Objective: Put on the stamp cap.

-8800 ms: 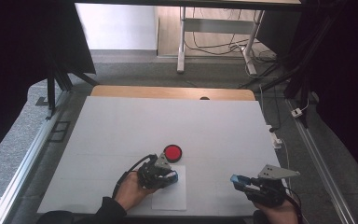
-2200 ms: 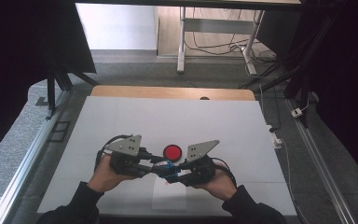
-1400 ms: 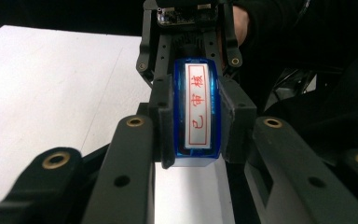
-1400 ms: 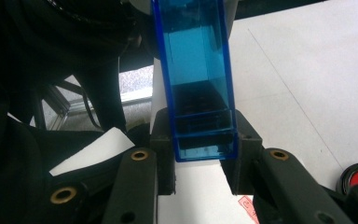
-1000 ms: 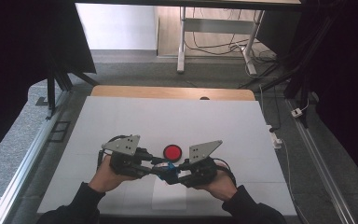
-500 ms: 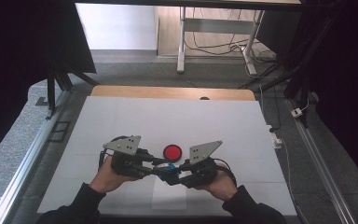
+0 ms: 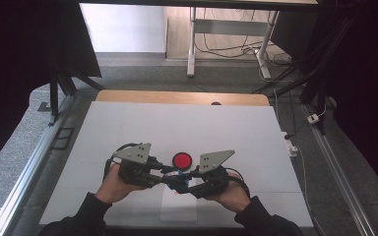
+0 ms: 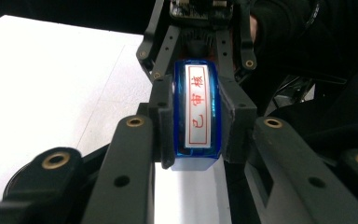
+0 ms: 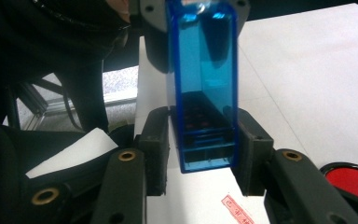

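A blue see-through stamp [image 7: 179, 177] with red characters on its white label [image 8: 199, 105] hangs level between both grippers, above a white paper sheet [image 7: 179, 210]. My left gripper [image 8: 196, 122] is shut on one end, its pads pressed to the stamp's sides. My right gripper [image 9: 203, 145] faces it from the other end. Its jaws have just been opening, and its pads stand a little off the stamp [image 9: 207, 107], which is still between them. A red print [image 9: 237, 210] marks the paper below.
A round red ink pad [image 7: 182, 160] lies on the white table [image 7: 187, 128] just beyond the grippers, and also shows at the right gripper view's corner [image 9: 354, 179]. The table's wooden far edge [image 7: 177, 97] and metal side rails border the work area.
Since the earliest frame, the left gripper has lifted the stamp off the paper and the right gripper has come in from the right to meet it. Over the last second neither hand has moved.
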Demonstrator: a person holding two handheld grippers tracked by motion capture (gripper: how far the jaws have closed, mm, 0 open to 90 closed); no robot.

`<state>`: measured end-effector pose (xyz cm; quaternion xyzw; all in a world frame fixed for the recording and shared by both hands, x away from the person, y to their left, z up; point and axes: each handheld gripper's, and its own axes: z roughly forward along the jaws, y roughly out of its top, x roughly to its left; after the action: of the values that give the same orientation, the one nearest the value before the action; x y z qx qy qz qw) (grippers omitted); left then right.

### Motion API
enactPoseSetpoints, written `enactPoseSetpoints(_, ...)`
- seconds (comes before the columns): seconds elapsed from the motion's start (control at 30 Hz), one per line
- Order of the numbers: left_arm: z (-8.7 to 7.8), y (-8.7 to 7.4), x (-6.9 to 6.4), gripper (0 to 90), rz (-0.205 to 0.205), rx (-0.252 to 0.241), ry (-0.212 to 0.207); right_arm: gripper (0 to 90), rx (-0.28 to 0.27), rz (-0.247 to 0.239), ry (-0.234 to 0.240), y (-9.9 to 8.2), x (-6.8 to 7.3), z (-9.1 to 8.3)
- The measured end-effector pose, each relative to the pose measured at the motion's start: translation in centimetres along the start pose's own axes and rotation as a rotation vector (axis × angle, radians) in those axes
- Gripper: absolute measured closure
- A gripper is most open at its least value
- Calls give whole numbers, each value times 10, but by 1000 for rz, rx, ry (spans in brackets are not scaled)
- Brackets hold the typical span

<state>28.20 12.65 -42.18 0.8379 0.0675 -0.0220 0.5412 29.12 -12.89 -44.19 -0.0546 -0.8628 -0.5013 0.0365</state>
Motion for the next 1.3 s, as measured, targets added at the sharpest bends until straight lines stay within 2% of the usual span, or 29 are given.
enactPoseSetpoints(0.27,-4,1,0,699,0,6,29,536,1,21,-38,-2,-2,-5)
enactPoseSetpoints(0.53,-7,1,1,698,-29,34,69,453,27,24,-91,-3,0,-9)
enactPoseSetpoints(0.73,-8,0,3,697,-48,48,94,367,24,56,-132,-4,1,-15)
enactPoseSetpoints(1.03,-11,1,3,697,-52,52,121,263,60,81,-204,-8,6,-20)
enactPoseSetpoints(1.3,-12,1,4,696,-59,60,147,181,48,115,-251,-10,8,-30)
